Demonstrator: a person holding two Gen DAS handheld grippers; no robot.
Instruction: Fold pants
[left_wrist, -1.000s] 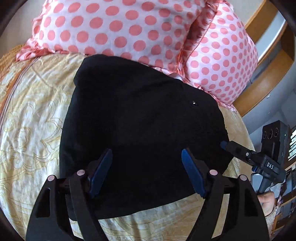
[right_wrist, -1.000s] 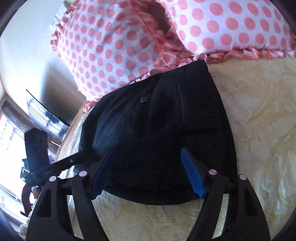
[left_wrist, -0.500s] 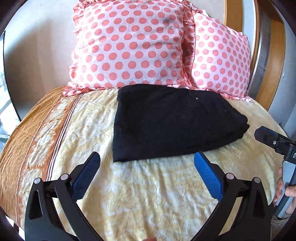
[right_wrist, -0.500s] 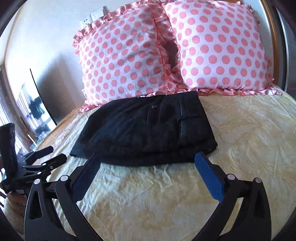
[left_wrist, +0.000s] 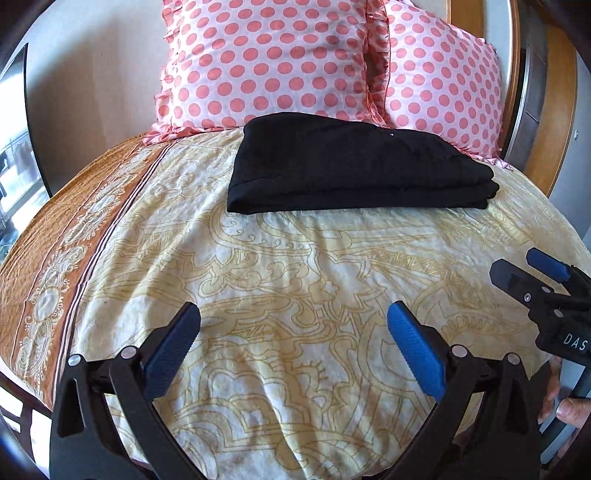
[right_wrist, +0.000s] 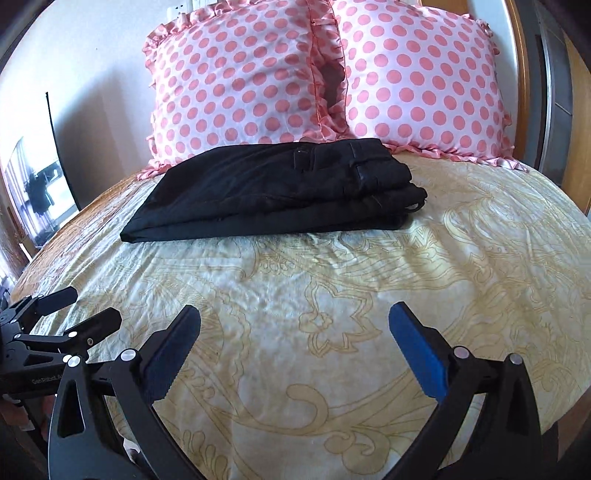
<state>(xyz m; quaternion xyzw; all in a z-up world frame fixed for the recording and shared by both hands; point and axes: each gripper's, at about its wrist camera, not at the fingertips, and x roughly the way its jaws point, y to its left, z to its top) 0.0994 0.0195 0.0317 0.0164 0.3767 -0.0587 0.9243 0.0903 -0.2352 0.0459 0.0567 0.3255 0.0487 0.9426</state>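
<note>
The black pants (left_wrist: 351, 166) (right_wrist: 280, 188) lie folded in a flat stack on the far part of the bed, just in front of the pillows. My left gripper (left_wrist: 293, 317) hovers open over the bare bedspread, well short of the pants, nothing between its blue pads. My right gripper (right_wrist: 295, 317) is likewise open and empty, also back from the pants. Each gripper shows in the other's view: the right one (left_wrist: 524, 266) at the right edge, the left one (right_wrist: 77, 306) at the lower left.
Two pink polka-dot pillows (left_wrist: 266, 62) (right_wrist: 417, 81) lean against the headboard behind the pants. The yellow patterned bedspread (left_wrist: 295, 266) has an orange border (left_wrist: 55, 266) on the left. A wooden frame (left_wrist: 554, 122) stands at the right. A hand (left_wrist: 572, 410) holds the right gripper's handle.
Both grippers pulled back from over the pants toward the near side of the bed and opened wider. The pants now lie free and far ahead.
</note>
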